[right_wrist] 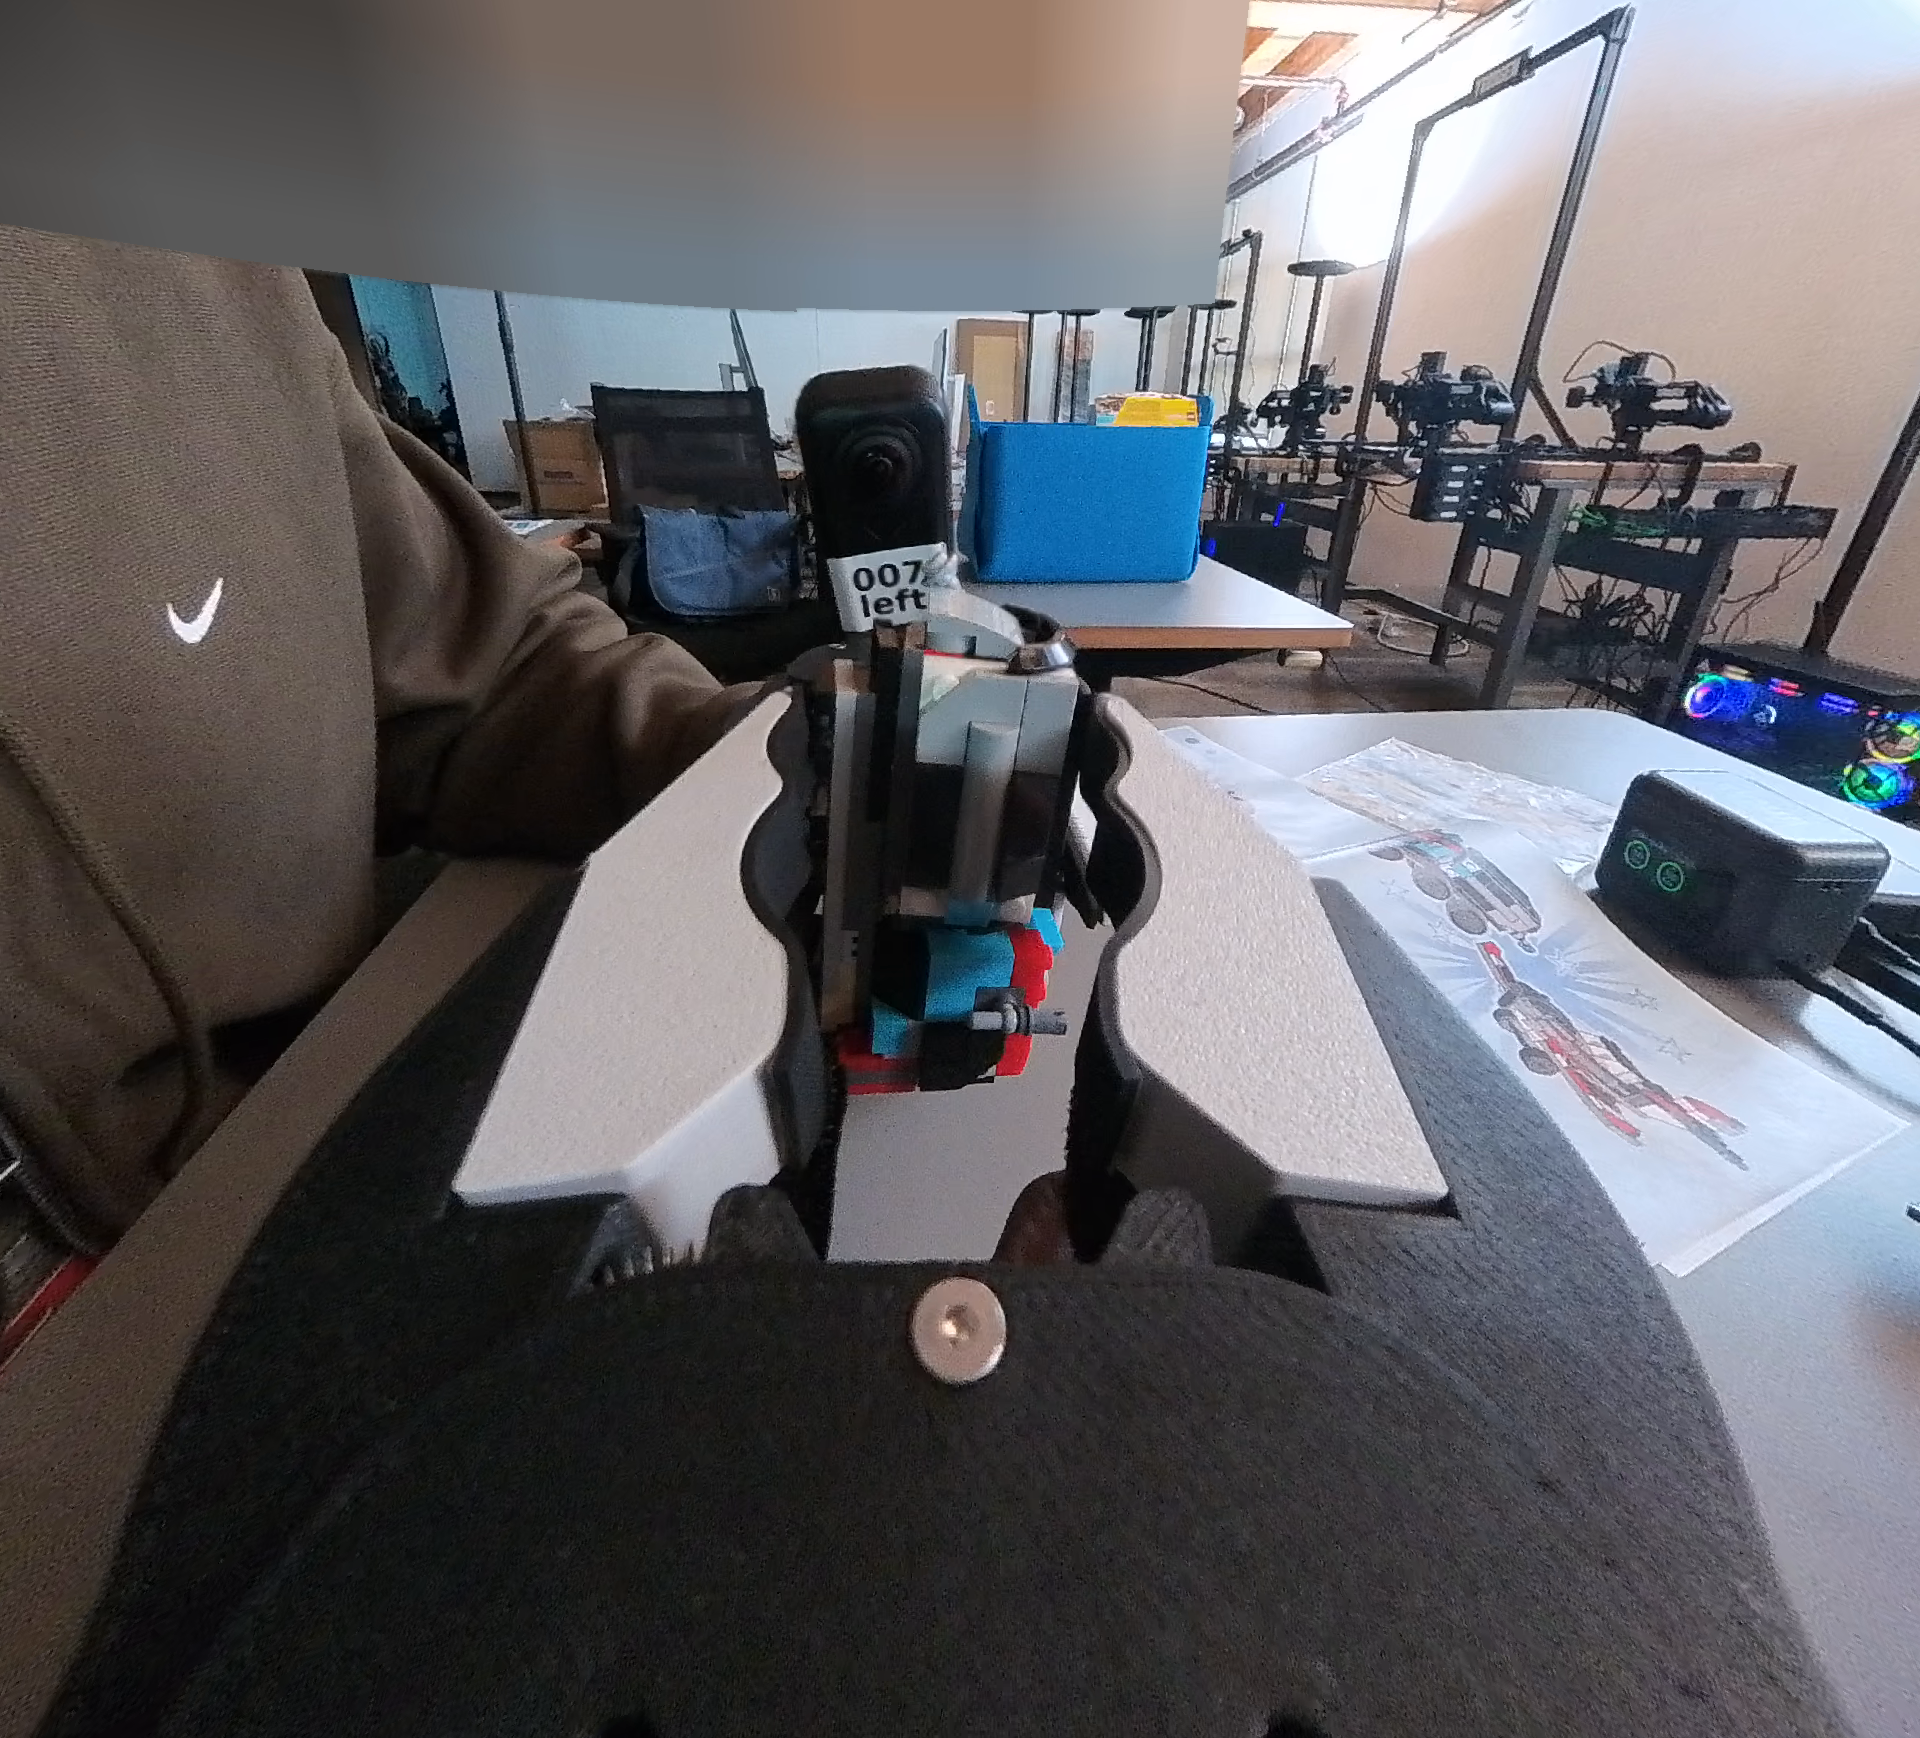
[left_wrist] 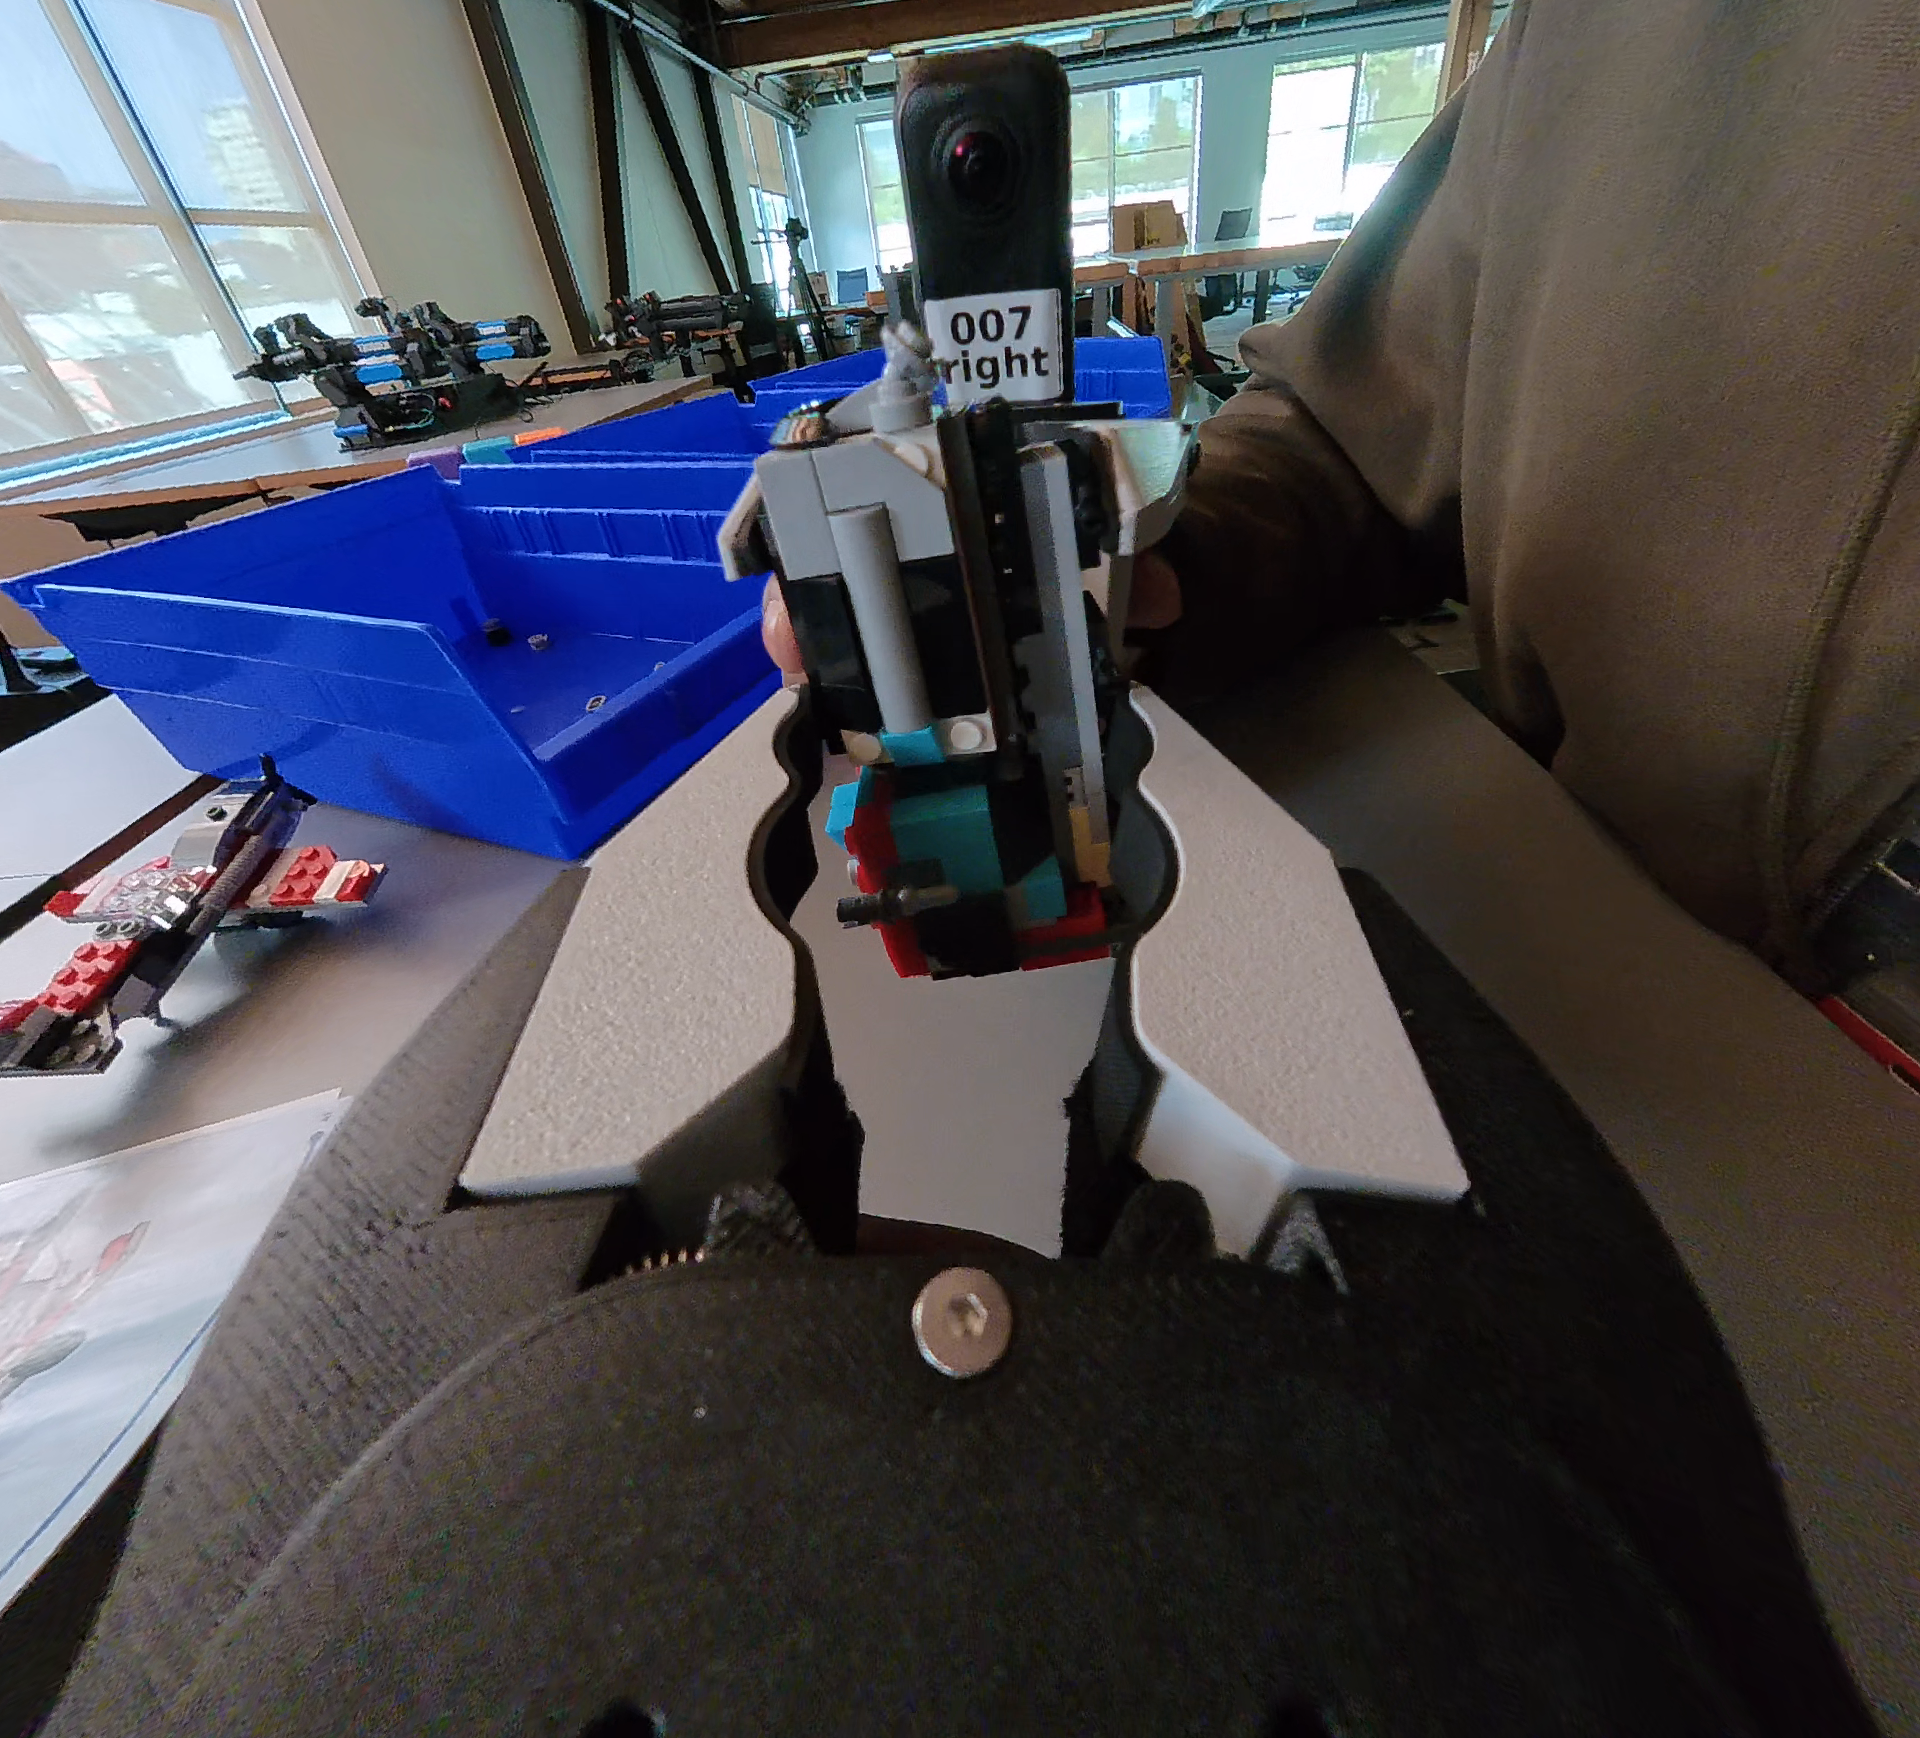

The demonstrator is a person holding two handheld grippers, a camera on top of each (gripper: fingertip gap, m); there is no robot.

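Observation:
A brick model of grey, black, teal and red pieces (left_wrist: pixel 966 753) stands upright between the two grippers, which face each other. My left gripper (left_wrist: pixel 956 701) is shut on it, with the red and teal end low between the pads. My right gripper (right_wrist: pixel 945 712) is shut on the same model (right_wrist: pixel 945 836), and its pads press the grey and black upper part. In the left wrist view the right gripper's white fingertips (left_wrist: pixel 1153 483) flank the model's grey top, below its black camera (left_wrist: pixel 982 171). In the right wrist view the left gripper's camera (right_wrist: pixel 873 462) rises behind the model; its fingers are hidden there.
An open blue bin (left_wrist: pixel 312 649) with a few small parts stands on the grey table at the left. A red, white and dark brick craft (left_wrist: pixel 187 899) and a printed sheet (left_wrist: pixel 104 1293) lie nearer. On the right are an instruction sheet (right_wrist: pixel 1558 1013) and a black box (right_wrist: pixel 1735 867). A person's olive sleeve (right_wrist: pixel 468 649) is close. About 4 cm separates my left fingertips from my right.

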